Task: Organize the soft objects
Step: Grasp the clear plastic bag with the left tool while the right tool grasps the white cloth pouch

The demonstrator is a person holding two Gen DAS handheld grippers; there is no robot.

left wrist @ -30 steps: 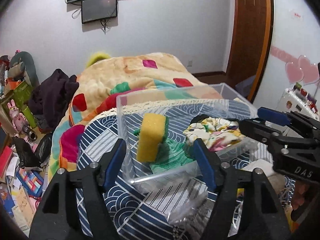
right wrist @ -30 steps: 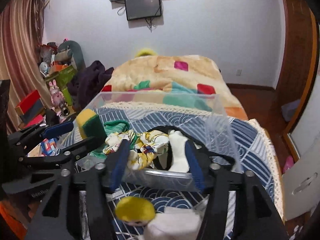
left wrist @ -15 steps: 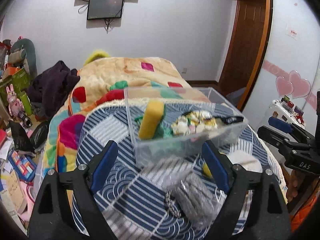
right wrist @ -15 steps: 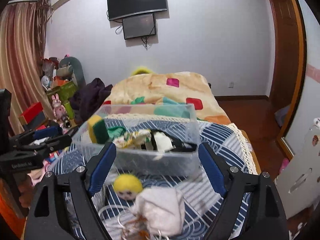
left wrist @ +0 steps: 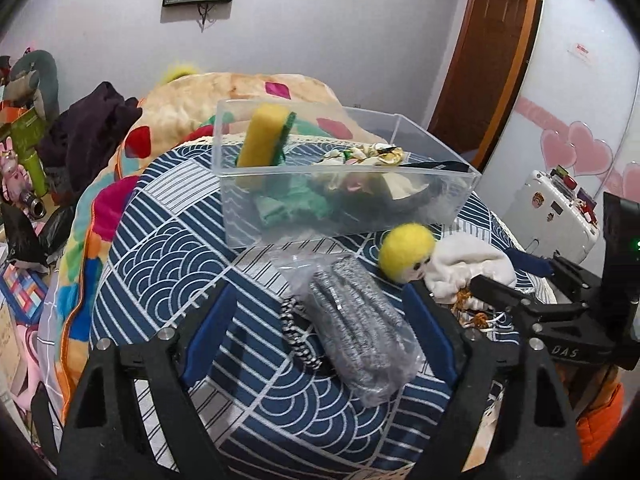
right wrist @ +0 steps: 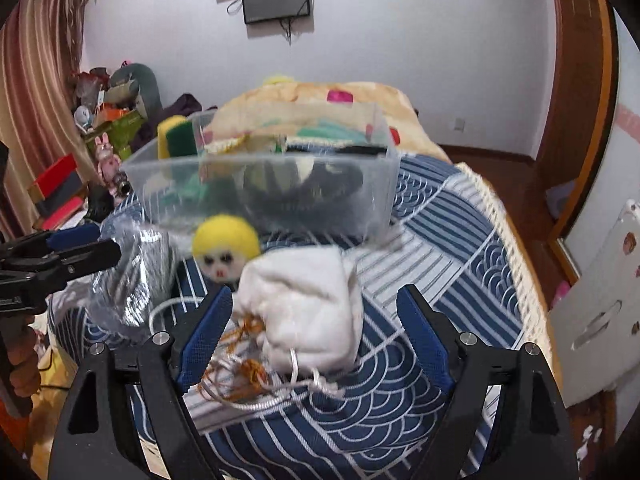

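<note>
A clear plastic bin (left wrist: 340, 216) (right wrist: 276, 204) stands on the blue patterned cloth. It holds a yellow-green sponge (left wrist: 264, 136) (right wrist: 174, 136), green cloth, a floral cloth and black items. In front lie a bagged grey scrubber (left wrist: 356, 324) (right wrist: 128, 276), a black-white braided band (left wrist: 292, 332), a yellow felt head (left wrist: 406, 252) (right wrist: 226, 248) and a white drawstring pouch (left wrist: 468, 266) (right wrist: 308, 304). My left gripper (left wrist: 320, 332) is open around the scrubber. My right gripper (right wrist: 316, 328) is open around the pouch.
The cloth covers a round table (left wrist: 168, 248) in front of a bed with a patchwork blanket (left wrist: 224, 88). Clutter and toys (left wrist: 24, 168) lie on the floor at left. A white suitcase (left wrist: 556, 212) and a wooden door (left wrist: 492, 40) are at right.
Both grippers have drawn back from the bin and dropped lower. The scrubber now lies between the left fingers and the pouch between the right fingers.
</note>
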